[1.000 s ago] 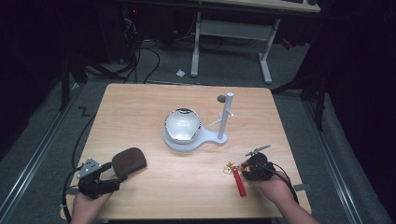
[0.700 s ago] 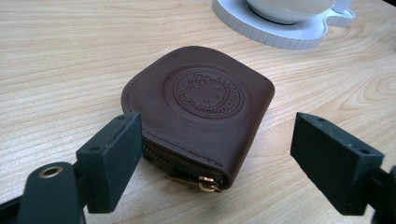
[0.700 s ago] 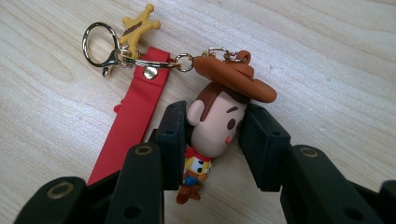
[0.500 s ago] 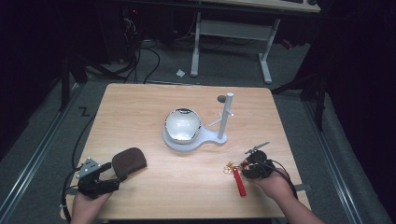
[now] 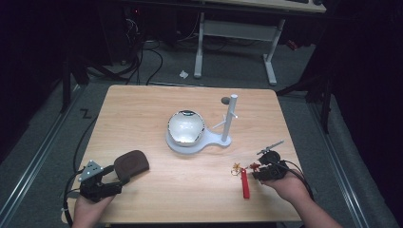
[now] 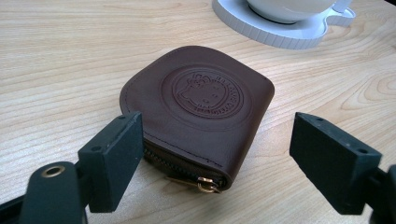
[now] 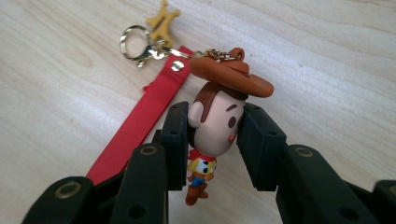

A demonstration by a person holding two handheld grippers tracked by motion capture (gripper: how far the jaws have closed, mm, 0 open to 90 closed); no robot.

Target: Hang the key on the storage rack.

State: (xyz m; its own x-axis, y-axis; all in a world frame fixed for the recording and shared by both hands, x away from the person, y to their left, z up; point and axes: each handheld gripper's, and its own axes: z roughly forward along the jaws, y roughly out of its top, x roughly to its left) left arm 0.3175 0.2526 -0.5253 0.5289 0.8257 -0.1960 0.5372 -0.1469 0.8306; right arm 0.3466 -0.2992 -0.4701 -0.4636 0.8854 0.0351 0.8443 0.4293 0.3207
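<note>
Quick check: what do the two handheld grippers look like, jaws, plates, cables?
Left gripper: black body, grey three-cornered plate on top, black cable trailing; blocky matte-black pads on arms with brass-ringed holes. Right gripper: black, black cable looping behind, same square black pads.

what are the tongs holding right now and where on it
The right tongs are shut on the small cowboy figure keychain, clamping the sides of its head. The left tongs stand open around the brown leather zip pouch, holding nothing.

Left gripper [image 5: 115,176] low, fingers [image 6: 112,161] spread wide, right gripper [image 7: 214,140] fingers clamped shut.
</note>
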